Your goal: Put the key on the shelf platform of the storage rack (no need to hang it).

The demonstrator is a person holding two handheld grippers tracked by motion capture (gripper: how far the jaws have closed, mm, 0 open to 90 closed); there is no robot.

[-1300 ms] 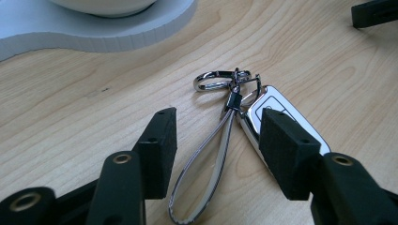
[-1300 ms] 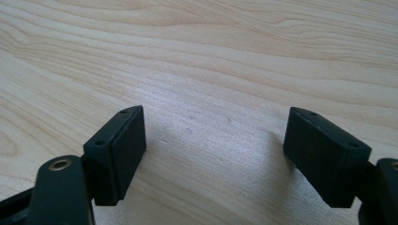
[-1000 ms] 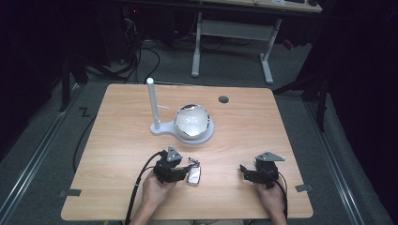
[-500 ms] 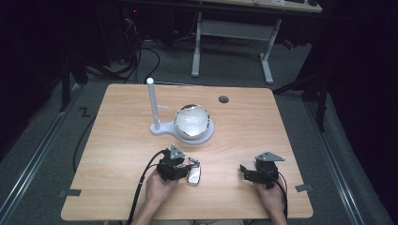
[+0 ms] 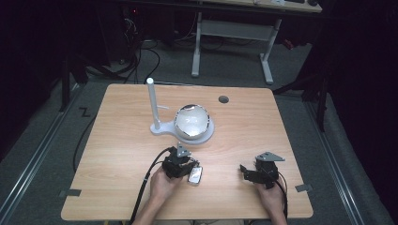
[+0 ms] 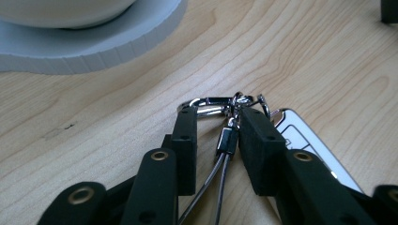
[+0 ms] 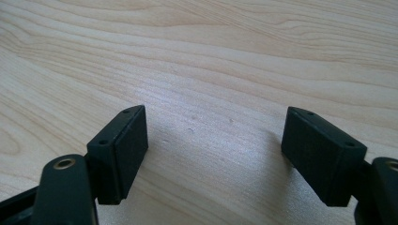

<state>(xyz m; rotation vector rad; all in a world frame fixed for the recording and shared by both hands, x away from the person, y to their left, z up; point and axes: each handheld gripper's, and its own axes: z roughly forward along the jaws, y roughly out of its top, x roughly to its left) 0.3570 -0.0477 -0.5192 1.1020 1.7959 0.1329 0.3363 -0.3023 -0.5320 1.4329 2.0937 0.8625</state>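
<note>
Black tongs [image 6: 213,140], silver key ring [image 6: 206,104], white-and-silver key fob [image 6: 307,140], pale wood-grain table [image 5: 117,140], white stand [image 5: 162,129].

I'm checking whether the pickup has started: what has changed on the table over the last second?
Hardly anything. The left gripper has crept slightly toward the person, its fingers straddling the key ring of the car key, not clamped. The right gripper rests open on the table as before; the white stand and bowl have not moved.
</note>
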